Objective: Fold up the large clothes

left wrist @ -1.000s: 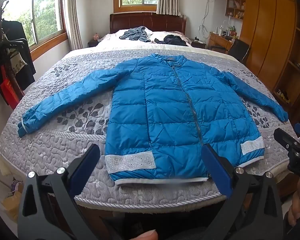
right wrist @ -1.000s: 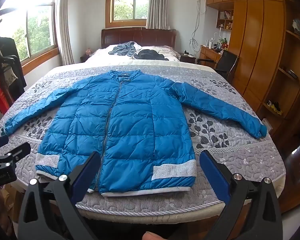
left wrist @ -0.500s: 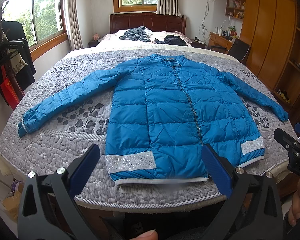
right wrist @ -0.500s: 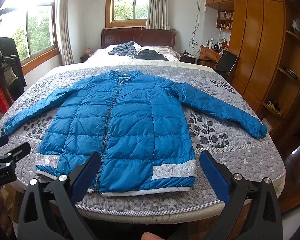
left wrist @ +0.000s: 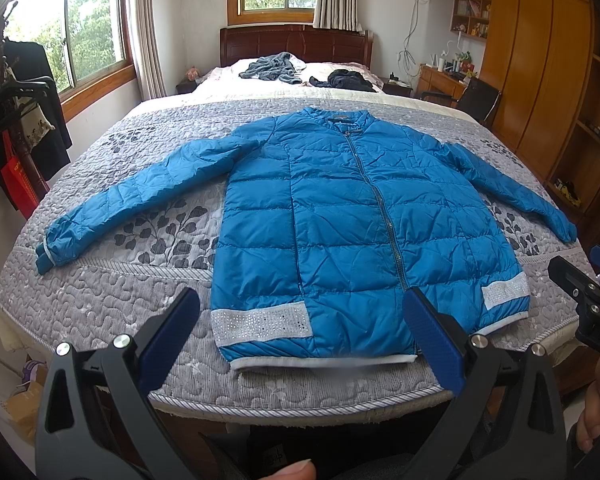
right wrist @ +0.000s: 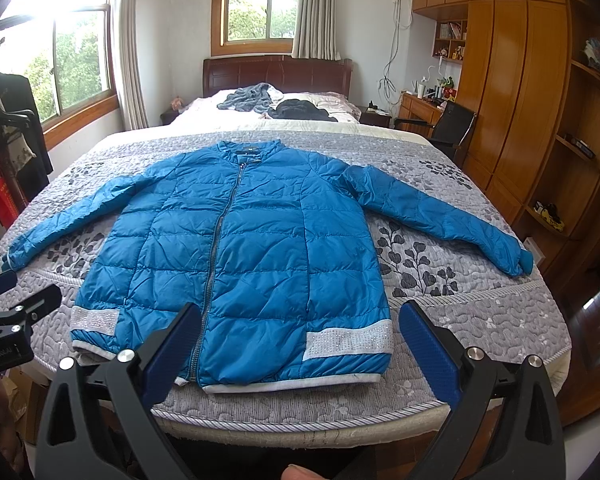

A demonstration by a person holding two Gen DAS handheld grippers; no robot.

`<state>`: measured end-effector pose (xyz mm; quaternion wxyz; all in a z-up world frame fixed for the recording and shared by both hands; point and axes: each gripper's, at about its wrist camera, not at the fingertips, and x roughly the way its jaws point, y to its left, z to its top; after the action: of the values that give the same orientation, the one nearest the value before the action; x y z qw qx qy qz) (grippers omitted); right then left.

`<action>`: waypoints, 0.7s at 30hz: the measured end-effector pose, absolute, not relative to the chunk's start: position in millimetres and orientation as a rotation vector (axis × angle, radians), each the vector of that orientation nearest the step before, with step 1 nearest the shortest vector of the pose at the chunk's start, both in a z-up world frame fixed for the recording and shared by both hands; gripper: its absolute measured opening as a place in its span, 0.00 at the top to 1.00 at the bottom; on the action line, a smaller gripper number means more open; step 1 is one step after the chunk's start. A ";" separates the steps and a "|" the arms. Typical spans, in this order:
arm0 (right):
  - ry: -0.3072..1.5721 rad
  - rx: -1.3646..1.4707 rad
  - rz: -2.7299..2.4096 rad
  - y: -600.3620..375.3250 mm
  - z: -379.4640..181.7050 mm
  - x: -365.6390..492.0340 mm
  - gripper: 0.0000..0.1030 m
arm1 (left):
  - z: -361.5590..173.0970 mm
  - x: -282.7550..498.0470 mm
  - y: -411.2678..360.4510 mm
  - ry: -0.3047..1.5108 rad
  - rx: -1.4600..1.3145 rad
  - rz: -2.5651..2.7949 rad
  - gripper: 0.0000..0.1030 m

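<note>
A blue quilted jacket (left wrist: 340,216) (right wrist: 240,248) lies flat and zipped on the grey bedspread (left wrist: 112,300) (right wrist: 480,304), collar away from me, both sleeves spread outward, silver bands at the hem. My left gripper (left wrist: 300,324) hovers open just before the hem, short of the bed's near edge, holding nothing. In the right wrist view my right gripper (right wrist: 300,336) is likewise open over the hem, nothing between its blue pads. Each gripper shows at the side edge of the other's view: the right gripper (left wrist: 588,292) and the left gripper (right wrist: 12,312).
Grey clothes (left wrist: 272,66) and a dark garment (left wrist: 348,80) lie near the headboard. A coat rack (left wrist: 16,120) stands at the left of the bed. A wooden wardrobe (right wrist: 512,92), a desk and a black chair (right wrist: 452,124) line the right side.
</note>
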<state>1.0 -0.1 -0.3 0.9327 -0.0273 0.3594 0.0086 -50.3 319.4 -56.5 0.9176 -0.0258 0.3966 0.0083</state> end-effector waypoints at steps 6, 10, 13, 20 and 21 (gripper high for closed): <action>0.735 -0.057 0.017 0.1 -0.2 0.3 0.04 | -56.8 -49.9 319.1 0.817 -0.053 0.016 0.03; 0.732 -0.057 0.015 -0.3 0.2 0.0 0.04 | -56.4 -50.3 319.3 0.814 -0.052 0.017 0.03; 0.734 -0.056 0.016 0.2 0.1 -0.1 0.04 | -56.7 -49.9 319.2 0.816 -0.052 0.017 0.03; 0.733 -0.057 0.015 0.2 0.1 -0.1 0.04 | -56.3 -49.8 319.6 0.816 -0.053 0.018 0.03; 0.733 -0.057 0.016 0.2 0.1 -0.1 0.04 | -56.3 -49.8 319.6 0.816 -0.053 0.017 0.03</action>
<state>-0.1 0.2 0.1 0.9332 -0.0278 0.3583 0.0077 -49.8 319.6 -56.3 0.9176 -0.0257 0.3966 0.0084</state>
